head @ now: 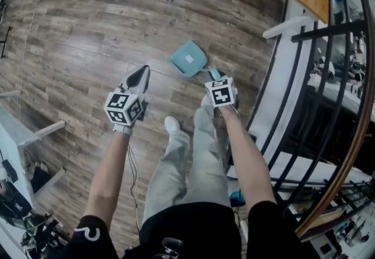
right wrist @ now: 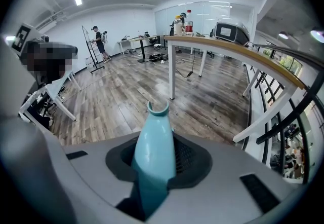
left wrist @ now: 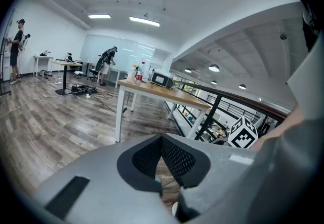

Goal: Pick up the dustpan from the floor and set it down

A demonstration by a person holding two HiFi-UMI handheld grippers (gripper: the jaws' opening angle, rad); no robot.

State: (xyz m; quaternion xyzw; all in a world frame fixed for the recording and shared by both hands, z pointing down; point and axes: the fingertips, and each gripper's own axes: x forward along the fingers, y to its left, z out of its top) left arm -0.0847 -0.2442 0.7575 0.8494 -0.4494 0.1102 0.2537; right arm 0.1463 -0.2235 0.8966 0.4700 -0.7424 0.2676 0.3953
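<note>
The left gripper [left wrist: 162, 138] has its jaws closed together with nothing between them. Beyond it stand a wooden-topped table [left wrist: 172, 96] and a black railing [left wrist: 211, 110].

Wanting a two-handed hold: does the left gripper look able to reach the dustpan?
Probably yes: only bare floor lies between the left gripper, jaws shut, and the dustpan held by the right gripper. Jaws must open first.

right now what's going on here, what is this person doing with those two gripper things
A person stands on a wood floor with a handheld gripper in each hand. The right gripper is shut on a teal dustpan, gripping it at the handle end, with the pan out ahead of the jaws. The left gripper is shut and empty, held off to the side, apart from the dustpan. Whether the pan is clear of the floor can't be told from these views.
</note>
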